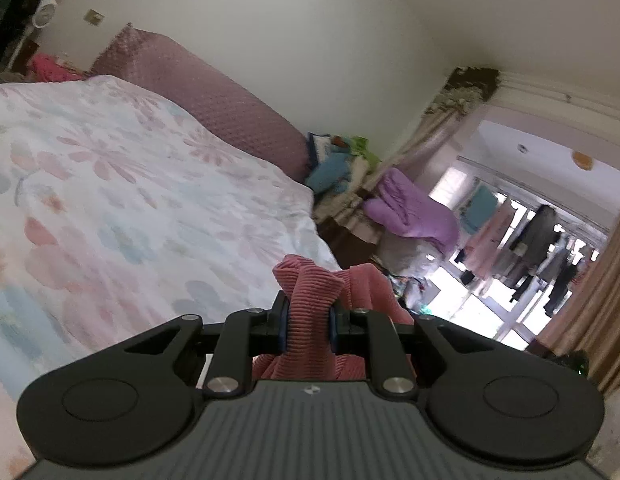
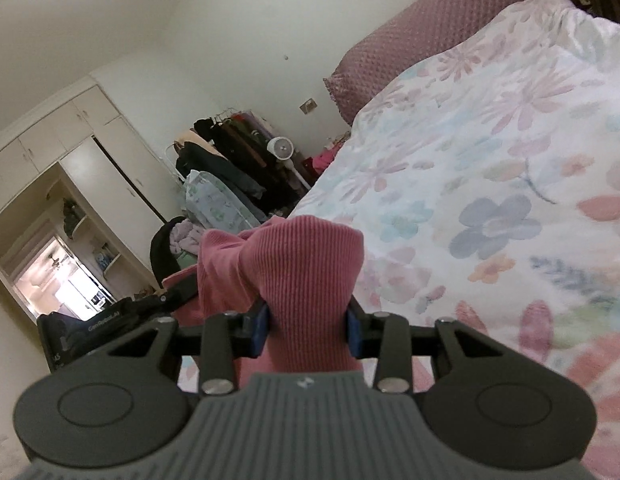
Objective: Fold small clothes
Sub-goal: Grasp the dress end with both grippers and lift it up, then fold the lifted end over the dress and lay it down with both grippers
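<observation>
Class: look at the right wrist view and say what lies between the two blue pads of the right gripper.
A bunched fold of the pink ribbed garment fills the right gripper, squeezed between both pads, as the right wrist view shows.

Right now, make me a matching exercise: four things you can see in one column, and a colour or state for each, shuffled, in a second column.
1. ribbed knit garment
2. quilted headboard cushion
3. floral bedspread
4. left claw

A. white with pastel flowers
B. shut on cloth
C. pink, bunched up
D. mauve, along the wall

Pairs: 1-C, 2-D, 3-A, 4-B
</observation>
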`<state>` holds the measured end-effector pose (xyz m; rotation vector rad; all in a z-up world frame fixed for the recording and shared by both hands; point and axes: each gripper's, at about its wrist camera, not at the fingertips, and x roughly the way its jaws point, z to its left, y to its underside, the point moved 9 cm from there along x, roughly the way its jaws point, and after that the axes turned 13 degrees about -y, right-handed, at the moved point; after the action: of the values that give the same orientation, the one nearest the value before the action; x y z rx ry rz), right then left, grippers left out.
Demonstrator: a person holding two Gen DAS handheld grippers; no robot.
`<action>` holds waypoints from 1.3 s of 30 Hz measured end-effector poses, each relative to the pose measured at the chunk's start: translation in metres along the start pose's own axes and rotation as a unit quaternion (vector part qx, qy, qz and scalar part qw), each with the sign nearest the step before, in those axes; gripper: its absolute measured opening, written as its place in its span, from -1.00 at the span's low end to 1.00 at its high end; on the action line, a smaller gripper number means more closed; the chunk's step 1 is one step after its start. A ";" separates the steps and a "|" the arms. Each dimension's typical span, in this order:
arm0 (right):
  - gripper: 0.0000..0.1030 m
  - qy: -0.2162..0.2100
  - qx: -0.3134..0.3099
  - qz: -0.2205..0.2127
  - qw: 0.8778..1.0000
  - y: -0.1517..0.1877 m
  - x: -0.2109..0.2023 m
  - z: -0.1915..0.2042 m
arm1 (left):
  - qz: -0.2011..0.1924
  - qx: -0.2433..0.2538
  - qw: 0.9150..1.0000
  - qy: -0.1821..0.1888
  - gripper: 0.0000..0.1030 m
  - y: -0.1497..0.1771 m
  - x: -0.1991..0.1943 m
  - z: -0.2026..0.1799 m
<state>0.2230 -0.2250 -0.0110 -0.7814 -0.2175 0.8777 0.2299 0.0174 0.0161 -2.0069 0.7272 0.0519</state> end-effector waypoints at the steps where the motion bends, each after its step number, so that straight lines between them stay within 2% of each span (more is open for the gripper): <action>1: -0.33 0.001 -0.002 0.001 1.000 0.001 -0.009 0.003 | 0.004 0.002 1.000 0.001 -0.61 0.005 -0.001 -0.003; 4: -0.33 0.008 0.014 0.008 1.000 0.011 -0.028 -0.002 | 0.031 0.001 0.999 -0.007 -0.61 0.026 0.008 0.005; 8: -0.33 0.033 0.040 0.035 0.998 0.037 -0.020 -0.039 | 0.080 -0.010 0.996 -0.044 -0.62 0.056 0.042 0.033; 11: -0.33 0.053 0.056 0.053 0.996 0.048 0.002 -0.076 | 0.111 -0.013 0.992 -0.062 -0.62 0.067 0.073 0.053; 18: -0.32 0.080 0.073 0.090 0.990 0.037 0.060 -0.157 | 0.172 -0.024 0.980 -0.096 -0.62 0.071 0.166 0.096; 24: -0.27 0.117 0.133 0.112 0.978 0.046 0.086 -0.227 | 0.227 -0.017 0.966 -0.120 -0.62 0.102 0.222 0.125; 29: 0.02 0.157 0.146 0.105 0.971 0.050 0.089 -0.260 | 0.245 -0.018 0.960 -0.137 -0.61 0.120 0.238 0.147; 32: 0.04 0.174 0.137 0.103 0.970 0.049 0.089 -0.268 | 0.232 -0.023 0.960 -0.156 -0.67 0.115 0.233 0.161; 35: 0.04 0.187 0.135 0.101 0.968 0.047 0.087 -0.270 | 0.228 -0.030 0.955 -0.188 -0.76 0.107 0.222 0.182; 37: 0.05 0.194 0.133 0.099 0.967 0.045 0.082 -0.266 | 0.229 -0.021 0.954 -0.190 -0.76 0.101 0.211 0.183; 39: 0.08 0.211 0.112 0.093 0.966 0.039 0.074 -0.256 | 0.217 -0.017 0.958 -0.189 -0.76 0.090 0.195 0.178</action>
<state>0.3673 -0.2878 -0.2295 -0.7644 0.3329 0.8727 0.3885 0.0365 -0.2124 -1.7614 0.9029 0.6907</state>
